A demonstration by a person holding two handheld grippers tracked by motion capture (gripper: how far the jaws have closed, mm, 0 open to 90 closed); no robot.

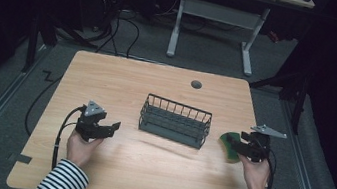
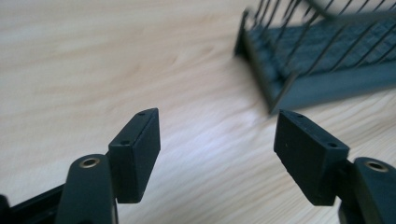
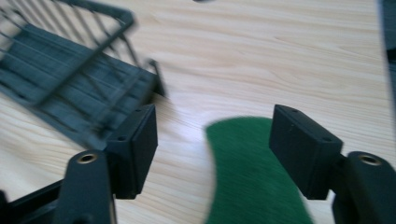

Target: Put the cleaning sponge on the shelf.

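High view: green scouring pad (image 1: pixel 230 145) lies flat near the tabletop's (image 1: pixel 145 172) right edge, just beside the wire basket (image 1: pixel 175 122), right claw (image 1: pixel 238 146) gaping over it ungripped, likely lining up a pickup; left claw (image 1: pixel 111 130) open, empty.

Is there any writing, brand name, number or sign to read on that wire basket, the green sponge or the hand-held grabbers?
None: no text, number or sign can be read.
Wire basket: no label seen.
Green sponge: no print seen, though it is blurred.
Left gripper and right gripper: plain black fingers, no markings.
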